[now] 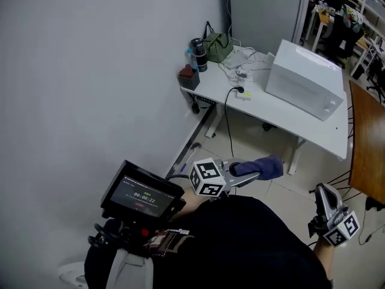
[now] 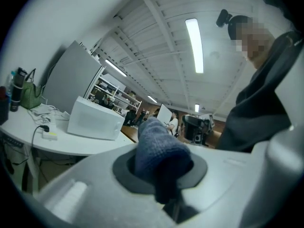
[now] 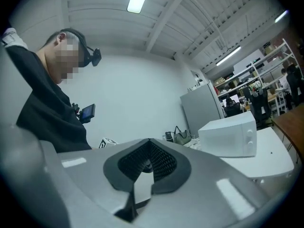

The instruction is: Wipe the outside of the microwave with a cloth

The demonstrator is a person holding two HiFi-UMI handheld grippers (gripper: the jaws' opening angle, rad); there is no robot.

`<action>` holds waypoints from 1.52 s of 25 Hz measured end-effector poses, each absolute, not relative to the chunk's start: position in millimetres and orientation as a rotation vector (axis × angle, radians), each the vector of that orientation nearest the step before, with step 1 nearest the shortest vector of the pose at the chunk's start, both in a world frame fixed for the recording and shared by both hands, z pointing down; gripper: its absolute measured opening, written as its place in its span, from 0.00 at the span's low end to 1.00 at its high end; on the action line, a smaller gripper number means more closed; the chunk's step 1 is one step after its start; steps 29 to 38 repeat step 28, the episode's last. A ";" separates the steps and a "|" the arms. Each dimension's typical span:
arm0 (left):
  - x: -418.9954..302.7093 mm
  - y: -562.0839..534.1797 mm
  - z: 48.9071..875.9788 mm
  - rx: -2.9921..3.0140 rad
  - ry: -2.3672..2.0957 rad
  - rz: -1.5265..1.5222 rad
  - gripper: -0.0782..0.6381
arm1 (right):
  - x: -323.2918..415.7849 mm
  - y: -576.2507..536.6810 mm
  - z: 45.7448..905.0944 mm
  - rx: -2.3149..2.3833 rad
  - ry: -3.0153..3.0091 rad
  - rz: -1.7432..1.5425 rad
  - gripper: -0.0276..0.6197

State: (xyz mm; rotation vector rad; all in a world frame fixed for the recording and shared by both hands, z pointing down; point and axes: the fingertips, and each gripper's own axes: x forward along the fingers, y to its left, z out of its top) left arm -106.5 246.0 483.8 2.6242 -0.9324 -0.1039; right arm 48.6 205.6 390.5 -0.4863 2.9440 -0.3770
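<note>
The white microwave (image 1: pixel 304 77) stands on a white table (image 1: pixel 283 116) some way ahead of me, its door side turned to the right. A blue cloth (image 1: pixel 264 166) sticks out of my left gripper (image 1: pixel 249 172), which is shut on it and held in front of my chest, well short of the table. In the left gripper view the cloth (image 2: pixel 159 151) bulges out between the jaws, with the microwave (image 2: pixel 95 119) far off at the left. My right gripper (image 1: pixel 323 191) hangs low at the right, shut and empty. In the right gripper view the right gripper (image 3: pixel 148 163) has its ribbed pads together, and the microwave (image 3: pixel 232 136) shows beyond.
A green bag (image 1: pixel 218 46), a dark cup (image 1: pixel 198 54), a small dark box (image 1: pixel 189 77) and a power strip with cables (image 1: pixel 243 94) crowd the table's left end. A brown wooden tabletop (image 1: pixel 367 143) is at the right. A small monitor (image 1: pixel 141 194) rides on my chest.
</note>
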 end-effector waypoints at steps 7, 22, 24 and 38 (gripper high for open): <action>-117.6 292.2 497.5 2.651 -0.890 -0.101 0.19 | 20.1 242.7 421.8 -0.474 2.970 -0.401 0.05; -79.8 285.7 471.6 2.726 -0.774 -0.126 0.19 | 60.6 253.1 401.4 -0.581 2.986 -0.387 0.05; -78.2 285.7 470.5 2.730 -0.769 -0.125 0.19 | 60.8 254.3 400.4 -0.579 2.991 -0.381 0.05; -75.6 285.6 468.0 2.734 -0.767 -0.131 0.19 | 60.2 256.6 399.1 -0.574 3.004 -0.367 0.05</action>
